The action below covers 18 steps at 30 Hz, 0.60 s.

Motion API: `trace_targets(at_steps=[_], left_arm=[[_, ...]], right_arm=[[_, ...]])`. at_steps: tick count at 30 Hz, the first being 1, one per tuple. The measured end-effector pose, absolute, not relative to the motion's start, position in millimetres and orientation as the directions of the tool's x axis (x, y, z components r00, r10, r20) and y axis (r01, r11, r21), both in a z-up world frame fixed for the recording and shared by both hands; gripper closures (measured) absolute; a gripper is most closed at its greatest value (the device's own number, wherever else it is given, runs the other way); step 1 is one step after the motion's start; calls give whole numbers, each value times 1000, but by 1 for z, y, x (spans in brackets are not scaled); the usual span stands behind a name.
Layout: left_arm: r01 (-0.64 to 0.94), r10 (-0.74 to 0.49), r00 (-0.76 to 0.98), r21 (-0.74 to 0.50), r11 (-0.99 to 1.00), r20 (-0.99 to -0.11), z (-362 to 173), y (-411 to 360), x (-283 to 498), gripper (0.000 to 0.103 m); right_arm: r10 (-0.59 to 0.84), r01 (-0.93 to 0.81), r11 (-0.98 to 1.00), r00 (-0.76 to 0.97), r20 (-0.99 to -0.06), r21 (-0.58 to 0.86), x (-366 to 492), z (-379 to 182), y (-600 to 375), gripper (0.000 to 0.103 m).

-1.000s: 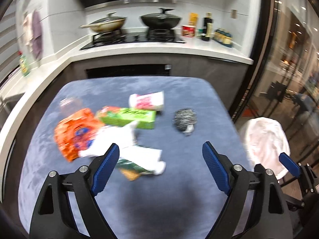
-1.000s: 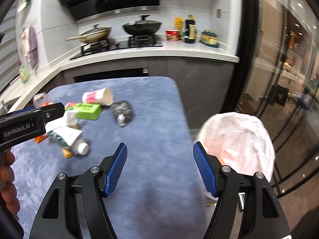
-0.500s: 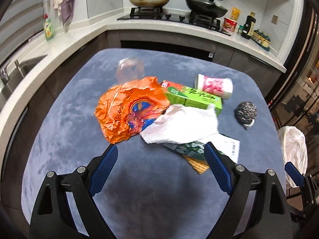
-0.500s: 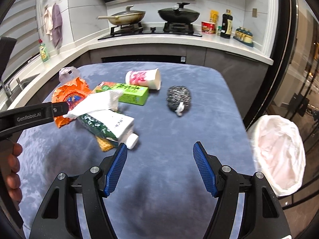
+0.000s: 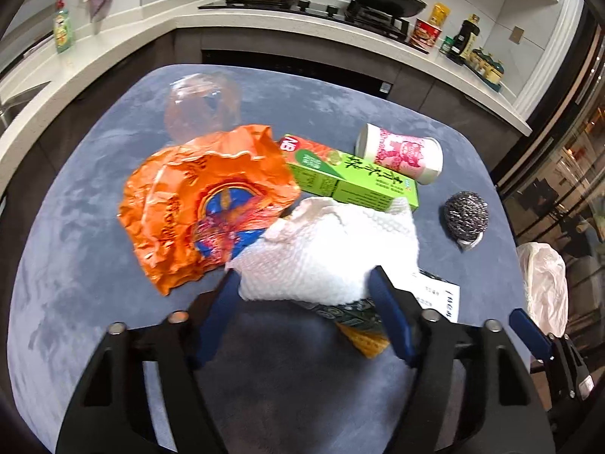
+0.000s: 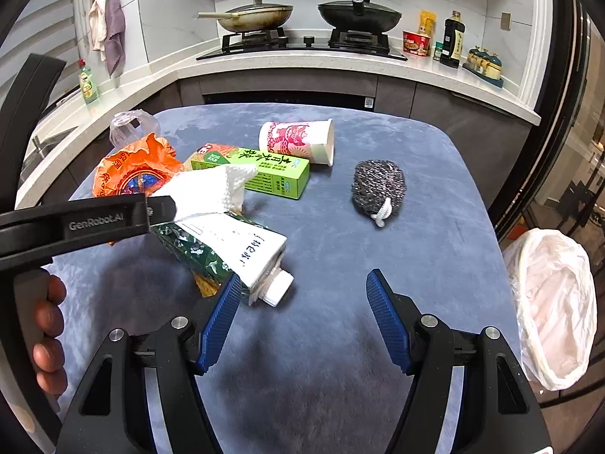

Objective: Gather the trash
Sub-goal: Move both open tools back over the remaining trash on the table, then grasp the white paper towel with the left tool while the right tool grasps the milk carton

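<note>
Trash lies in a heap on the blue table: a white paper towel [image 5: 329, 249], an orange wrapper [image 5: 204, 204], a green box [image 5: 351, 181], a paper cup [image 5: 401, 153], a steel scourer [image 5: 466, 216], a clear plastic bag [image 5: 202, 106] and a green-white carton [image 6: 230, 246]. My left gripper [image 5: 304, 283] is open, its fingers on either side of the paper towel's near edge. It shows from the side in the right wrist view [image 6: 159, 210]. My right gripper [image 6: 302, 291] is open and empty above the table, its left finger close to the carton's cap.
A bin lined with a white bag [image 6: 556, 302] stands off the table's right edge. A kitchen counter [image 6: 302, 62] with pans and bottles runs behind and to the left. The blue table [image 6: 340, 340] is bare in front of the right gripper.
My left gripper has moved forward onto the paper towel and narrowed slightly. My right gripper has moved closer to the carton. The trash has not moved.
</note>
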<state>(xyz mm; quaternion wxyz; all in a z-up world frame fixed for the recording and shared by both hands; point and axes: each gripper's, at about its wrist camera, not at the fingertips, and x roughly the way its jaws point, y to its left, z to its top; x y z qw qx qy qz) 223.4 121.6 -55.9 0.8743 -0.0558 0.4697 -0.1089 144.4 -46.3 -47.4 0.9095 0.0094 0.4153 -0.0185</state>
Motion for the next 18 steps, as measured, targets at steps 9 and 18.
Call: trace_targets(at_steps=[9, 18], left_arm=[[167, -267, 557, -208, 964, -786, -43, 119, 229, 95], [151, -249, 593, -198, 968, -765, -31, 131, 234, 96]], right_arm=[[11, 14, 1000, 654, -756, 27, 157, -49, -40, 31], [47, -47, 999, 652, -756, 22, 178, -53, -27, 28]])
